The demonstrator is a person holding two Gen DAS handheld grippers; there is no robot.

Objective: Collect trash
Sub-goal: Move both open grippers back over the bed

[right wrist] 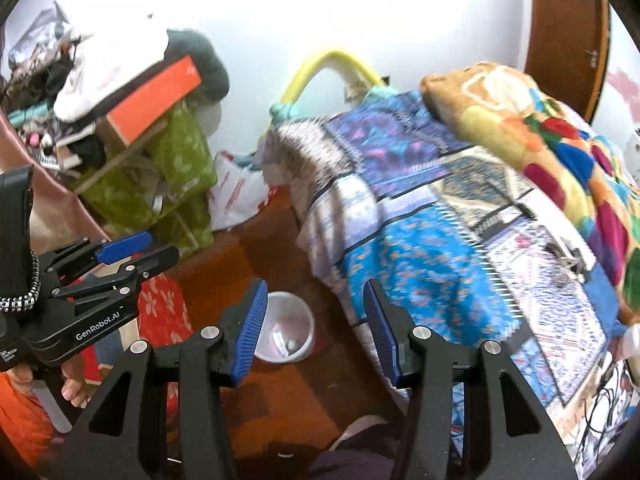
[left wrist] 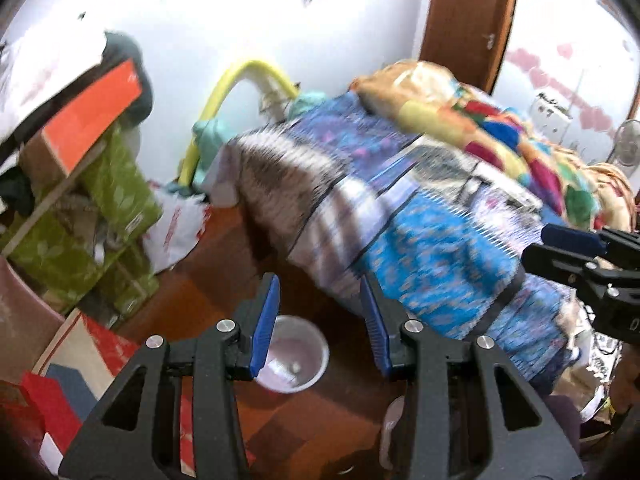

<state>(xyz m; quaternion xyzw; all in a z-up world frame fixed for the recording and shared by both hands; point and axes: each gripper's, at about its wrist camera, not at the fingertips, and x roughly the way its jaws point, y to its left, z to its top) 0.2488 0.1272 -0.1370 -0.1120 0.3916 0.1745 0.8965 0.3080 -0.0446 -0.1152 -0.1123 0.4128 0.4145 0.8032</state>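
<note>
Sprawling across the right half of both views, a bed draped in a blue, purple and white patchwork spread [left wrist: 432, 248] fills most of the room, with a bright multicoloured quilt [left wrist: 480, 120] heaped on its far side. Left of it stands a leaning stack of green leaf-printed cardboard boxes [left wrist: 116, 196] topped by an orange box [left wrist: 92, 116] and loose clothes, and a white plastic bag with red print [left wrist: 176, 228] sits on the floor between the boxes and the bed's corner. A yellow curved tube [left wrist: 240, 80] arches against the white wall behind.

On the reddish-brown wooden floor [left wrist: 304, 424], close beside the bed's hanging edge, stands a small white round plastic trash bin [left wrist: 296, 356] — a few pale scraps lie at its bottom.

The left gripper [left wrist: 320, 324], black with blue ribbed pads, hangs above the bin with its jaws set wide and nothing between them; the bin shows in the gap, lower and toward the left finger. The right gripper [right wrist: 314, 328] is likewise spread wide and empty, the same bin [right wrist: 286, 328] framed between its fingers, nearer the left one — well below, not touching. Each gripper appears at the edge of the other's view, so the two are side by side.
</note>
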